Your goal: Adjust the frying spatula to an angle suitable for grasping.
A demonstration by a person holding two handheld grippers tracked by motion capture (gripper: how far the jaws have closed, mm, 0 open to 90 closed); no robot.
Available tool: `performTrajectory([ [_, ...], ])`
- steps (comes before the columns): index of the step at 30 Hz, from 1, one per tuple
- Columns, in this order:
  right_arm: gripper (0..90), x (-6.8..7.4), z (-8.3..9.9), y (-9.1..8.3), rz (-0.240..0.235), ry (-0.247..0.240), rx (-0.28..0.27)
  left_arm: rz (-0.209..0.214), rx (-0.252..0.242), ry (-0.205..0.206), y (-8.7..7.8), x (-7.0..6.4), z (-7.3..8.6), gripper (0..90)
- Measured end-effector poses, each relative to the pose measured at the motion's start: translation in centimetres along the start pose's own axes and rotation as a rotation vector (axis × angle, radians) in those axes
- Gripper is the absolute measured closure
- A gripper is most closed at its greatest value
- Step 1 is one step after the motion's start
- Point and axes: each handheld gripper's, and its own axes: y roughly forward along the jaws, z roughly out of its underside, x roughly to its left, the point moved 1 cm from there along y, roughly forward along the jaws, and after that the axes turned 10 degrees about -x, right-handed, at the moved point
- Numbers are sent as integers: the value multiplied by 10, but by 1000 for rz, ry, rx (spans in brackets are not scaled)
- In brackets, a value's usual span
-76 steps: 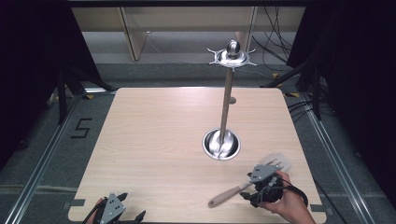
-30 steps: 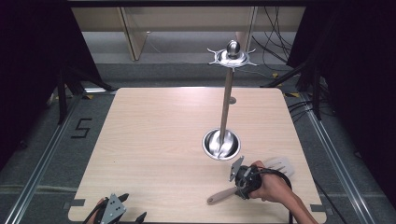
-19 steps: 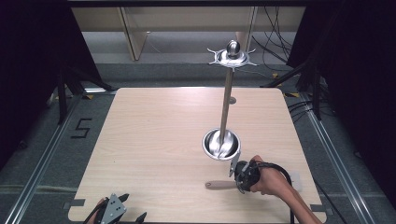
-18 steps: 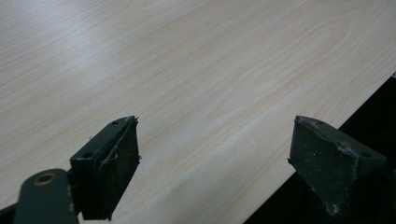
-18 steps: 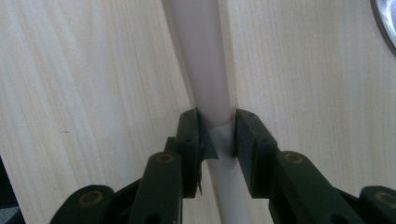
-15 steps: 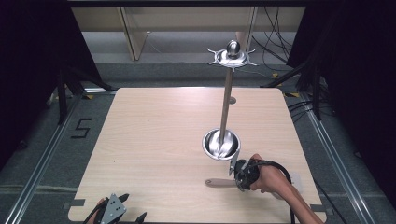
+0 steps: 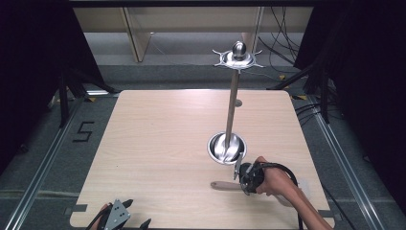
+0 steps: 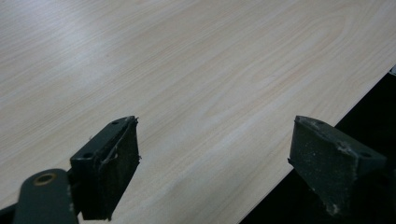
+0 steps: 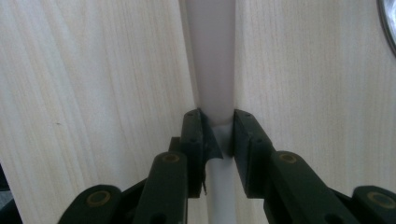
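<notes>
**A:** So what's the right gripper (image 7: 245, 178) doing here? Looks like it's got hold of something near the front right of the table (image 7: 158, 143)

**B:** Yep — in the right gripper view the jaws are pinched nearly closed around the pale handle of a utensil (image 9: 212, 84), some kind of spoon or spatula with a wooden-looking grip. It lies flat on the table, or just about

**A:** Which way does it run?

**B:** From the high view the handle (image 7: 223, 185) sticks out to the left of the gripper, long axis roughly along the table's front edge. The working end is hidden under the hand, can't tell what it is

**A:** And that metal stand?

**B:** The stand (image 7: 231, 110) has its round base just beyond the gripper, close but apart, with a pole going up to a hook ring on top. My guess is the utensil ends up hanging there — meaning lift it and swing that long axis from lying to upright

**A:** Left gripper?

**B:** The left gripper (image 7: 117, 218) sits way back at the front left corner, jaws wide apart with nothing between them, just bare tabletop in its own view. The right hand is far nearer, so it's its job
</notes>
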Motion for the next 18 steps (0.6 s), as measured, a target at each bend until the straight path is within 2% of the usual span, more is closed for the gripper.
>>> performTrajectory([
  [1,760,0,0,0,3,-4,0,7,8,32,-1,2,-1,151],
  [2,763,-1,1,1,10,-26,-12,8,12,45,-1,3,-1,152],
  [4,763,0,2,0,21,8,-25,9,13,34,-1,2,-1,152],
  [5,764,0,3,0,25,15,-24,13,12,56,-1,4,-2,152],
  [6,763,0,5,0,30,17,-41,7,9,59,-1,4,-2,152],
  [7,764,-2,7,0,30,6,-63,3,5,43,0,3,-1,152],
  [8,764,0,7,-2,35,49,-56,9,9,46,-1,3,-1,152],
  [11,765,-2,12,-3,42,66,-99,9,10,42,-1,3,-1,152],
  [12,765,-5,14,-3,38,36,-125,10,9,40,-1,3,-1,152],
  [13,765,-3,15,-5,48,76,-129,10,9,40,-1,3,-1,152],
  [14,766,-4,17,-8,61,89,-154,9,10,40,-1,3,-1,152],
  [16,766,-5,20,-11,69,100,-194,2,12,1,-1,0,0,152],
  [18,767,-8,25,-18,62,90,-232,10,9,39,-1,3,-1,152],
])
